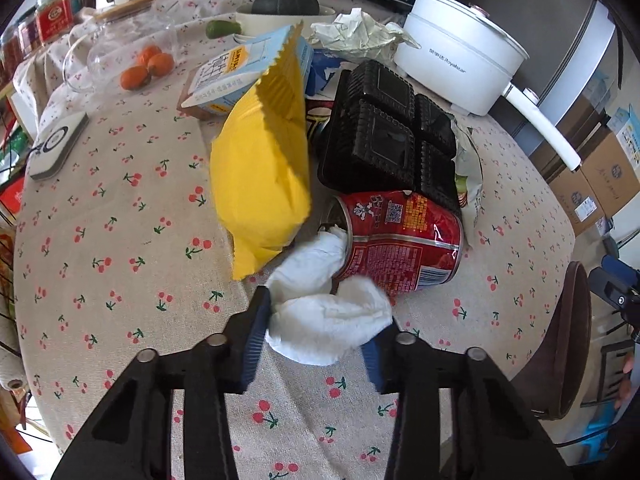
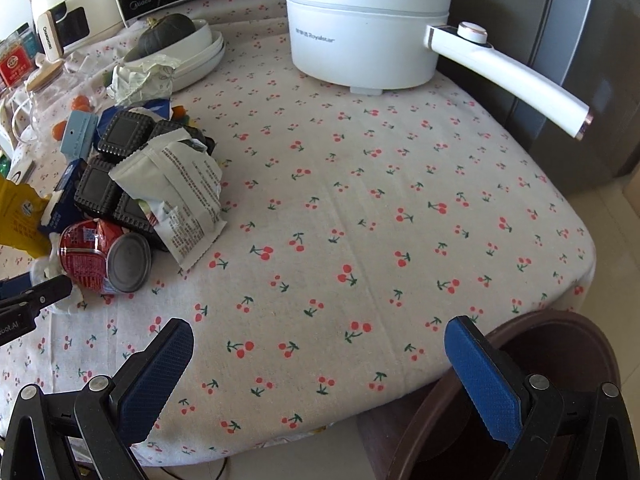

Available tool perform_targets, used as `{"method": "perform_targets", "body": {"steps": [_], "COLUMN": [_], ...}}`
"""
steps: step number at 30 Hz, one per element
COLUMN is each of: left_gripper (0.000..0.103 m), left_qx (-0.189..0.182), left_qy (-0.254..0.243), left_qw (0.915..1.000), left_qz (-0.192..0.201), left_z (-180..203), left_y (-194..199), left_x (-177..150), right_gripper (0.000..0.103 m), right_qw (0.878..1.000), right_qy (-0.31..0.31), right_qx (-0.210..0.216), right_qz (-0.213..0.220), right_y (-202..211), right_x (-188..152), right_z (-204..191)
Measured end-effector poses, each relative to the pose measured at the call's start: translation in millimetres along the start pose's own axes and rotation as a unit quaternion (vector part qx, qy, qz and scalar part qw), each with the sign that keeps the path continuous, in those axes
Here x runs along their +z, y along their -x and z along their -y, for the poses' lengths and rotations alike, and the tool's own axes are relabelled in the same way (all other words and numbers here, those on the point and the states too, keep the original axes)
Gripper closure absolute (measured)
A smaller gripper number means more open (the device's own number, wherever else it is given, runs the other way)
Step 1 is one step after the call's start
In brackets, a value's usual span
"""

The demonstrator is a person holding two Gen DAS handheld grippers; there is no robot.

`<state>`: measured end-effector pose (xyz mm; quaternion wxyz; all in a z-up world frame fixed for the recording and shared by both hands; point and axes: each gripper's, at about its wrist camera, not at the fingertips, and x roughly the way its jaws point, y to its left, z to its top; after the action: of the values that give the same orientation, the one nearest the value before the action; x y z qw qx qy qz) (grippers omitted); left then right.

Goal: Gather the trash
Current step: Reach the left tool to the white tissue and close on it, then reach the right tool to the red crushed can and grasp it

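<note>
Left wrist view: left gripper [image 1: 320, 332] jaws clamp the white tissue [image 1: 328, 324] at lower centre; next, carry it to the brown bin [image 2: 560, 360]. Right gripper [image 2: 320, 368] jaws stand apart, empty.

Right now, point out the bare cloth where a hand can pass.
Free: the wide cloth between the white pot, the trash pile and the brown bin; also left of the yellow bag. Crowded: around the red can, black tray and tissue.
</note>
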<state>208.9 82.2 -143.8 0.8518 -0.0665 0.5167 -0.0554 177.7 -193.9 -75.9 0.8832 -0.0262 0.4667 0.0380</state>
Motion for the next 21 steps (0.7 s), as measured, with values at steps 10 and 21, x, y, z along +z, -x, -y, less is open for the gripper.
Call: {"method": "perform_targets", "body": {"steps": [10, 21], "left_gripper": [0.095, 0.095], "left_qx": [-0.028, 0.016], "left_qy": [0.0, 0.007], "left_qw": [0.9996, 0.9996], "left_qz": [-0.001, 0.022], "left_z": [-21.3, -72.5], "left_y": [35.1, 81.8], "left_x": [-12.9, -26.5], "right_gripper": [0.0, 0.0], "right_qw": [1.0, 0.997], "right_qy": [-0.009, -0.02], "right_qx": [0.018, 0.074], "right_qz": [-0.005, -0.014], "right_y": [-18.3, -54.1], "right_x": [8.4, 15.7], "right_z": [-40.9, -125.0]}}
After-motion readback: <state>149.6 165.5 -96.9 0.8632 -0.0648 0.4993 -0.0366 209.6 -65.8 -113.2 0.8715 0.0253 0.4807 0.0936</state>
